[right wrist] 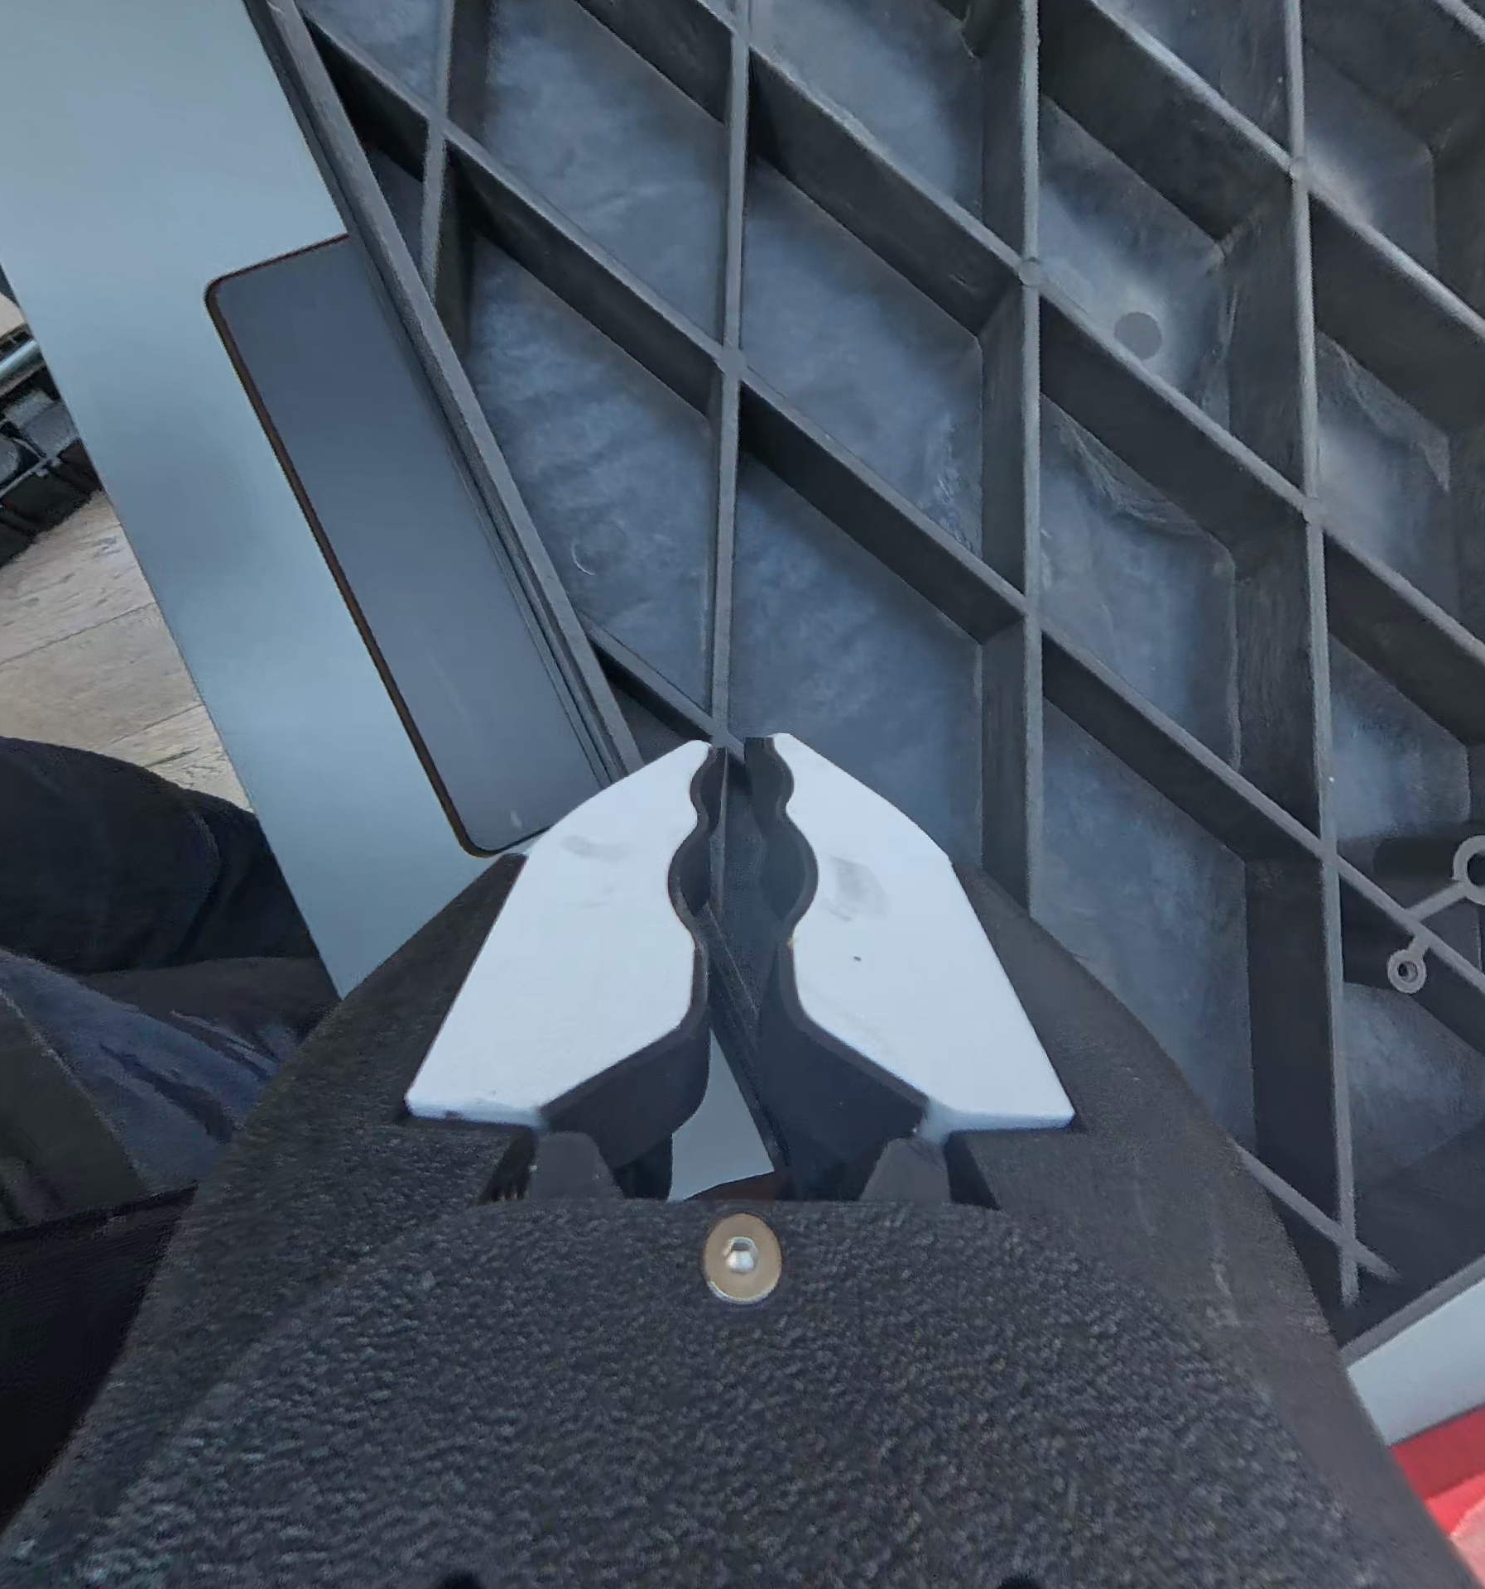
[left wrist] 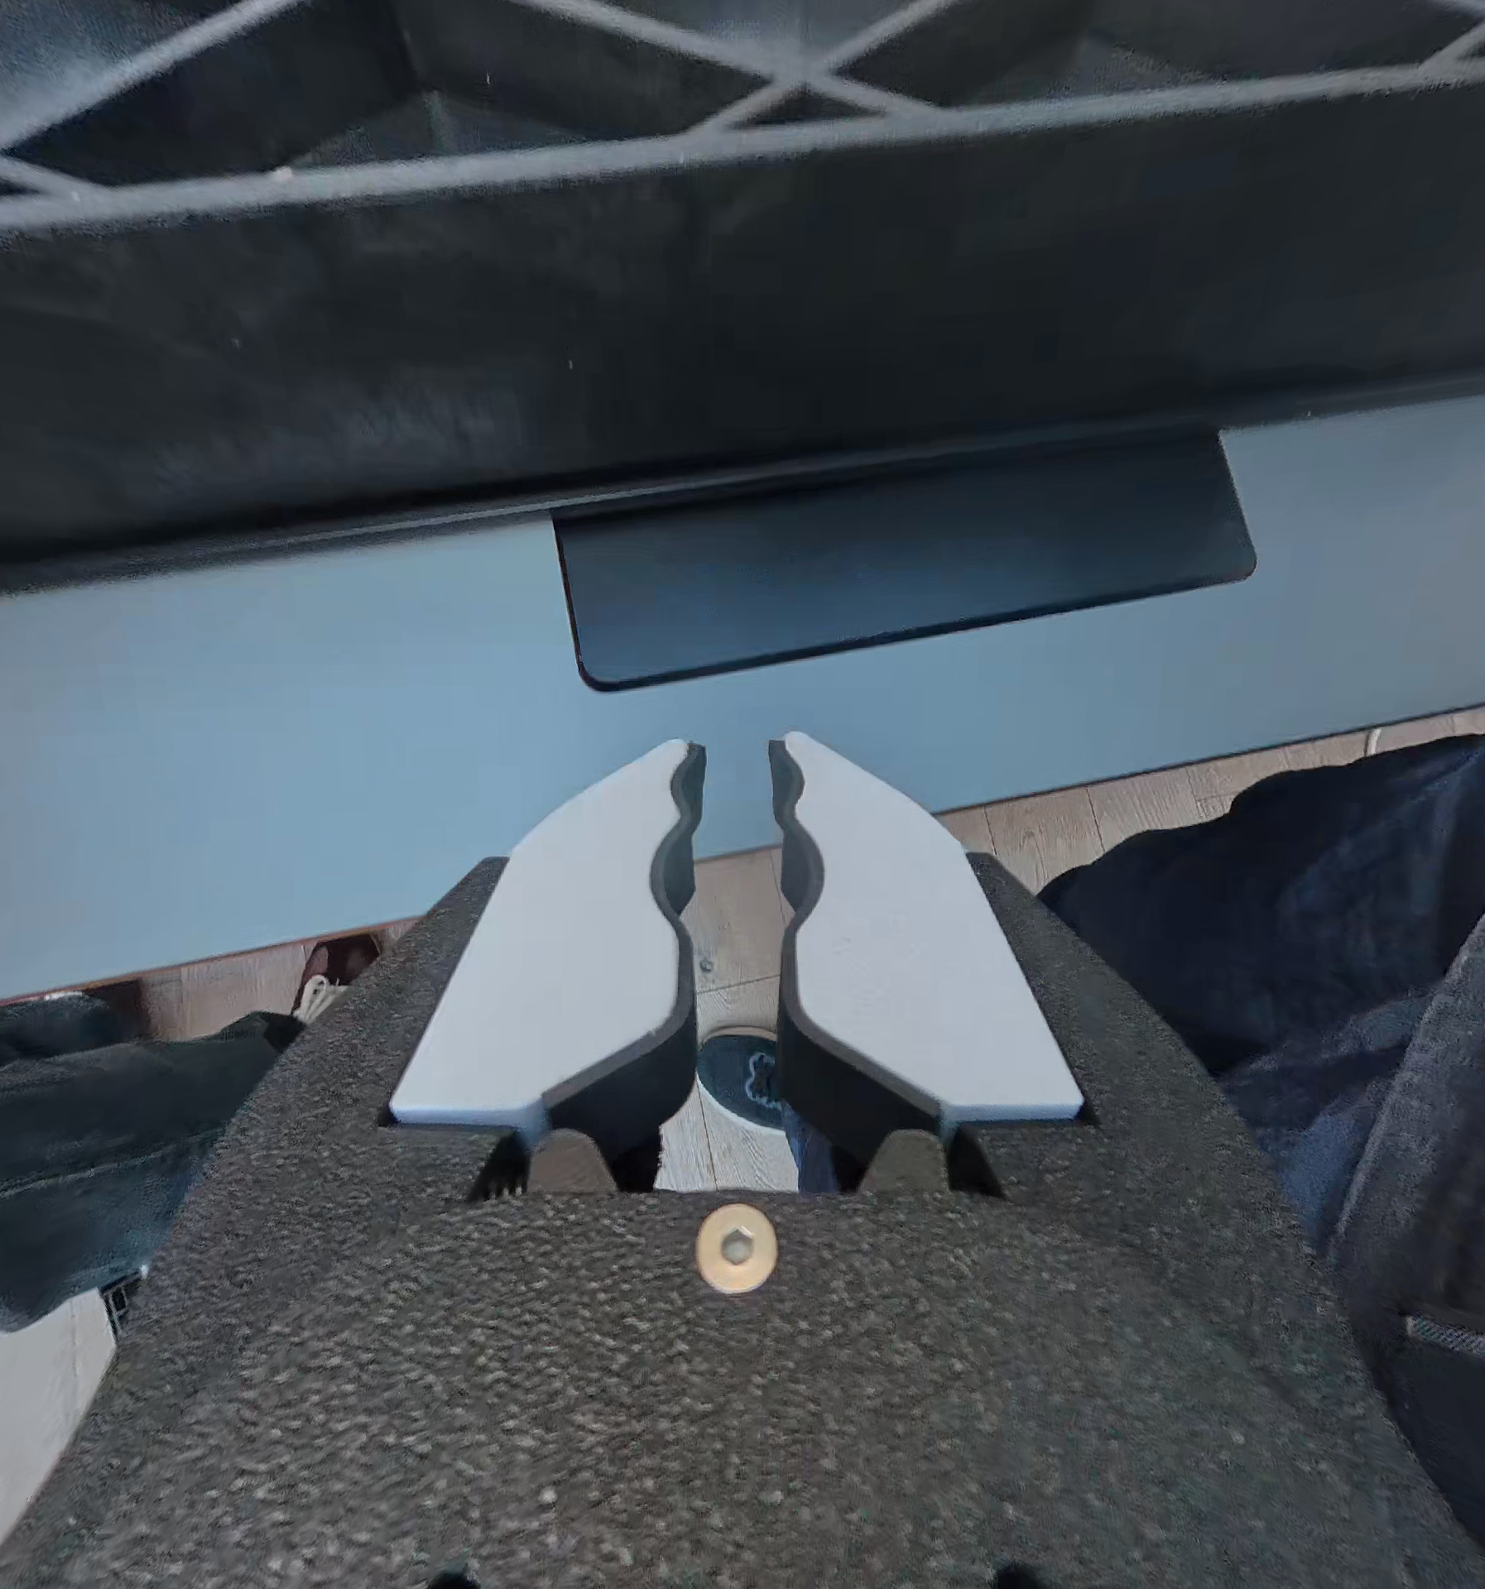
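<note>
Black ribbed plastic, a wide lattice panel (right wrist: 1066, 516), fills the right wrist view from twelve round to four o'clock, and in the left wrist view it roofs everything at twelve. Below it runs a grey-blue board (left wrist: 249, 774), with dark cloth (left wrist: 1324, 946) heaped at three o'clock over the wood floor (left wrist: 1066, 817). A flat black plate (left wrist: 902, 567) sits on the board at one o'clock from your left gripper (left wrist: 737, 752), which is slightly parted, holds nothing and hangs just short of the board. Your right gripper (right wrist: 735, 752) is all but clenched, and the panel's thin black edge strip (right wrist: 550, 619) runs into the slit between its fingers from eleven o'clock; you cannot tell whether it is pinched or merely passing behind. If it is pinched, twisting your wrist could probably wrench the strip or slip off the ribs. The left fingertips could scrape the board if you push forward, and the cloth might snag either tool.
</note>
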